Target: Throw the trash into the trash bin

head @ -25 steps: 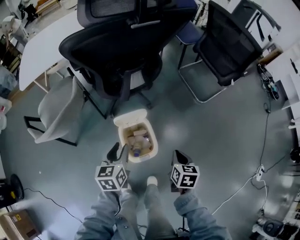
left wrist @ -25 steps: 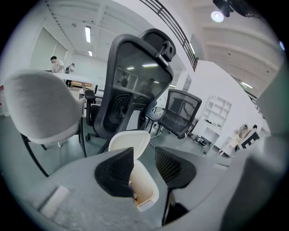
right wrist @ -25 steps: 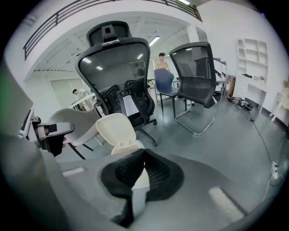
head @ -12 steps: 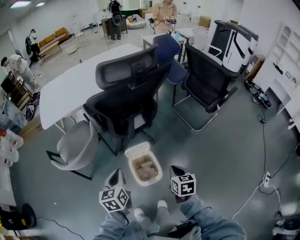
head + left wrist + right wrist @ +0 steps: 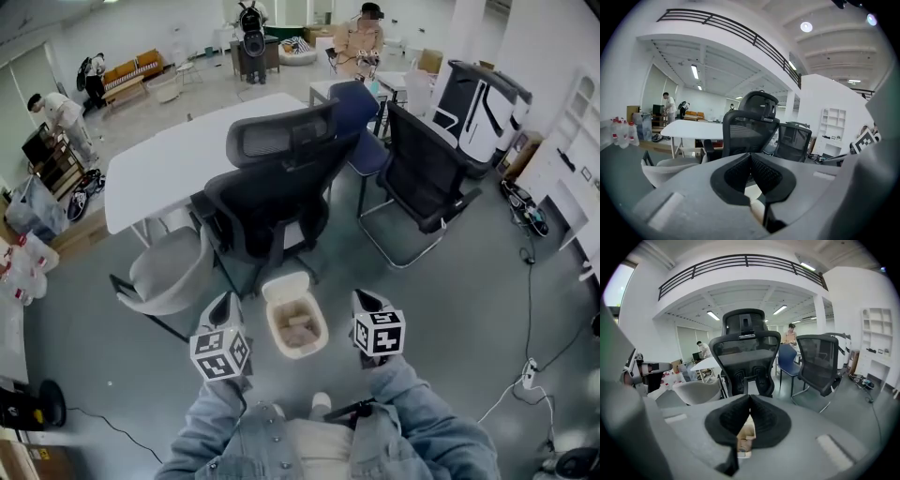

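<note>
Head view: left gripper just pinched shut, right gripper closed, both empty; filled trash bin below, between jaws, presumably dropping done.

black chair is being shown against white table | grey chair beside it | mesh chair apart

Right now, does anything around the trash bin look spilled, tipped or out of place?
Nothing stands out. The trash bin stands upright with its lid open, the trash lies inside it, and no litter shows on the floor around it.
</note>
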Available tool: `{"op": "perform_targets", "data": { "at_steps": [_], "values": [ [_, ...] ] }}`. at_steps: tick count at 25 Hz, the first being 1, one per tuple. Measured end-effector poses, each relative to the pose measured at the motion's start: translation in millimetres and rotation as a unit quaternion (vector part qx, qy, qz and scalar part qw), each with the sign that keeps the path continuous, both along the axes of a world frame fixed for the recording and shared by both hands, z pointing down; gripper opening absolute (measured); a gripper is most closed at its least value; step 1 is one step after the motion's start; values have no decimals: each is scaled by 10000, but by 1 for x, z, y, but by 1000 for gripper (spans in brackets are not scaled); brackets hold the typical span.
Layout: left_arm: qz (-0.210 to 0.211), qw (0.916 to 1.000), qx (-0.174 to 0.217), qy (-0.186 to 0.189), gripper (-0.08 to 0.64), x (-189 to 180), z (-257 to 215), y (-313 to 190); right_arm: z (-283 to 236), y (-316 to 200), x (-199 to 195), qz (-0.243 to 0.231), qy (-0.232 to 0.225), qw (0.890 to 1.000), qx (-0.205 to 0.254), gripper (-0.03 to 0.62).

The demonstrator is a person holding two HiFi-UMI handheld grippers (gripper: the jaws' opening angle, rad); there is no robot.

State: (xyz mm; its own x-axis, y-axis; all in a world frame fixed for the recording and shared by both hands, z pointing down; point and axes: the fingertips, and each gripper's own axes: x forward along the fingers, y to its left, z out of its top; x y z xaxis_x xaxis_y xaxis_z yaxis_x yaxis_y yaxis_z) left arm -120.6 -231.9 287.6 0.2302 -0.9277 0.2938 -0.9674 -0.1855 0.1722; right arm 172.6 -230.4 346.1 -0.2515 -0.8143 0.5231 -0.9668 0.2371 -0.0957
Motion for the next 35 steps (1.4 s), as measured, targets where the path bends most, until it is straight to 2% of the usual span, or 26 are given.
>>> {"op": "perform_targets", "data": {
  "at_steps": [8, 15, 35],
  "values": [
    [-217, 9998, 32, 13, 9, -15, -2, 4, -15, -5, 6, 224, -153, 9996, 122, 3],
    [-218, 9997, -11, -104, 9, -15, 4, 7, -25, 1, 7, 144, 295, 9992, 229, 3],
    [-143, 9995, 10, -278, 9, -3, 4, 9, -24, 6, 25, 385, 330, 9986, 135, 3]
  ]
}}
